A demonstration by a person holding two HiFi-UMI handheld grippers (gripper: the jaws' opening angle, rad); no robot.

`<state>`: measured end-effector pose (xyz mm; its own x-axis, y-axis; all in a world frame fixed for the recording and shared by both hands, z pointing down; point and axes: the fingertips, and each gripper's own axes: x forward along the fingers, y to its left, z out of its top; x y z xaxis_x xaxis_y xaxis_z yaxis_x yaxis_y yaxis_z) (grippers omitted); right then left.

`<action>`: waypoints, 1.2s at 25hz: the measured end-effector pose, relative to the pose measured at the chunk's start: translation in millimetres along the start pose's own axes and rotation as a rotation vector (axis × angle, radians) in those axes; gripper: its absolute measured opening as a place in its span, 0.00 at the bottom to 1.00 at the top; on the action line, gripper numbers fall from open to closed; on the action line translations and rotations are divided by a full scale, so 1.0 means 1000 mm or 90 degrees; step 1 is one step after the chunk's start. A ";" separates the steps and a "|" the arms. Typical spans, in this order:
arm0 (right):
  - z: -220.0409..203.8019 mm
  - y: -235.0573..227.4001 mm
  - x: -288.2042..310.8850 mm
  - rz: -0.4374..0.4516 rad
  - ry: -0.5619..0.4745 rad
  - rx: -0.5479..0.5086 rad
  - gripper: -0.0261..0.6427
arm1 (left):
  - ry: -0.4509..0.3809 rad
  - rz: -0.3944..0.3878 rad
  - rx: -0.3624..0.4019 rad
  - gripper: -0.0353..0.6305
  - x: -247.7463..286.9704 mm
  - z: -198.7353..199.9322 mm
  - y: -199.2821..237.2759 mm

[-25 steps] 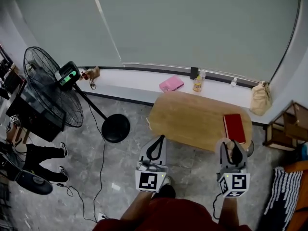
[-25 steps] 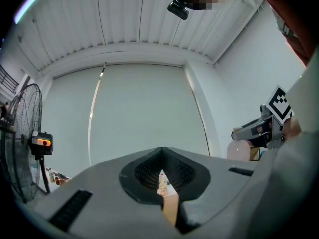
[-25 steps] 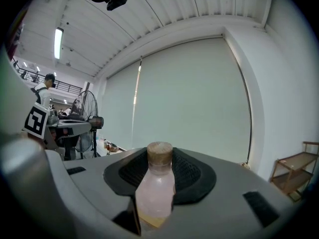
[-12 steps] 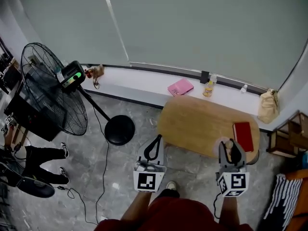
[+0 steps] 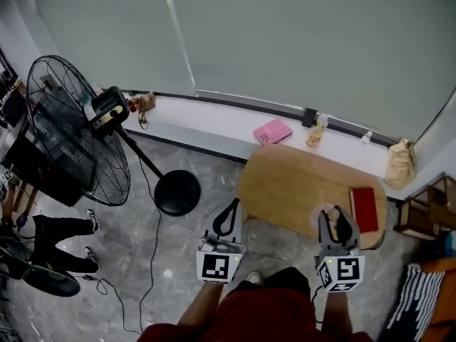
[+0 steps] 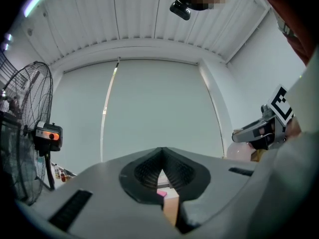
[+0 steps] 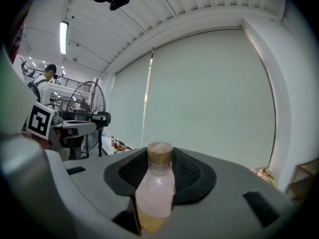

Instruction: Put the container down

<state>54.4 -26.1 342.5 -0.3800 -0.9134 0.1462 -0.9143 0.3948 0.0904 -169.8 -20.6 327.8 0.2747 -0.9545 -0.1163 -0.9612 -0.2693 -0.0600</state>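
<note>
Grey stone floor (image 5: pixel 178 255) spreads beneath the left tongs (image 5: pixel 234 204), which are closed tip to tip on nothing. To their right, the right tongs (image 5: pixel 333 214) are clamped on the container (image 7: pixel 155 193), a pale pink bottle with a brown cap and yellowish liquid at its base, lying along the pads over the near edge of the oval wooden desk (image 5: pixel 299 184). A red book (image 5: pixel 364 209) lies on that desk just right of the right tongs' tips.
</note>
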 end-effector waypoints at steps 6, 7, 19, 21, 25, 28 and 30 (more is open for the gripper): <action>-0.011 -0.005 0.027 0.006 0.006 0.007 0.25 | 0.007 0.005 0.003 0.06 0.020 -0.013 0.008; -0.013 -0.007 0.033 0.008 0.007 0.008 0.25 | 0.009 0.006 0.005 0.06 0.025 -0.016 0.009; -0.005 -0.067 0.137 0.044 0.005 0.019 0.25 | 0.014 0.034 0.013 0.06 0.130 -0.028 0.018; -0.003 -0.078 0.155 0.051 0.004 0.020 0.25 | 0.013 0.038 0.017 0.06 0.150 -0.027 0.019; -0.001 -0.100 0.188 0.062 0.009 0.021 0.25 | 0.019 0.043 0.023 0.06 0.186 -0.030 0.019; -0.002 -0.112 0.214 0.075 0.014 0.021 0.25 | 0.028 0.053 0.021 0.06 0.210 -0.035 0.023; -0.003 -0.120 0.231 0.086 0.018 0.020 0.25 | 0.035 0.055 0.026 0.06 0.227 -0.039 0.024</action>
<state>77.2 -284.0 368.1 -0.4966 -0.8484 0.1834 -0.8589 0.5108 0.0375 -131.0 -248.9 338.8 0.1877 -0.9798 -0.0690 -0.9791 -0.1811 -0.0923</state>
